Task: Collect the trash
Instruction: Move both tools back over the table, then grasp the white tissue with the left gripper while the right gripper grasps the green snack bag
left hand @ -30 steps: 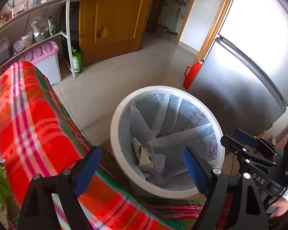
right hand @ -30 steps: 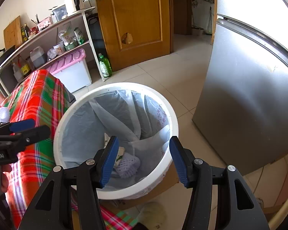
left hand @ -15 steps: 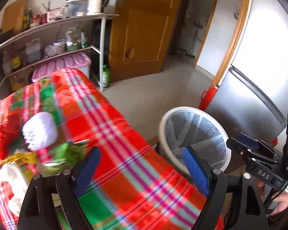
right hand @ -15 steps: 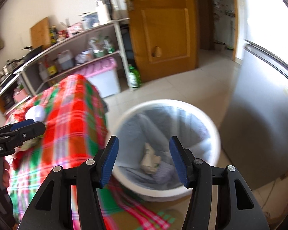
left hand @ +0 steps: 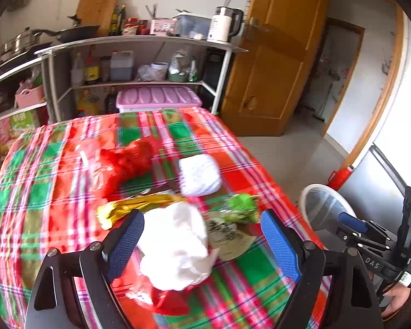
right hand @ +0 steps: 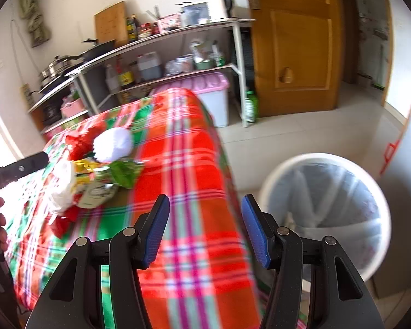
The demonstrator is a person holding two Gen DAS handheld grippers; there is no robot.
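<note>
— Over the plaid table [left hand: 54, 192], what lay there?
— Trash — a white crumpled bag [left hand: 178, 246] beneath the left gripper [left hand: 202, 241], jaws wide, empty.
— And right of the table?
— The right gripper [right hand: 205, 230], wide and empty, beside the bin [right hand: 326, 219].

The left gripper [left hand: 202, 235] stands wide open above a white crumpled tissue [left hand: 178, 246] on the checked table [left hand: 41, 192]. Nothing is between its blue pads [left hand: 279, 244]. A white bin [left hand: 323, 208] stands beside the table.

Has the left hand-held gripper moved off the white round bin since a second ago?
Yes. The left hand-held gripper has swung from over the white round bin to the plaid-covered table; the bin now sits at its view's right edge.
</note>
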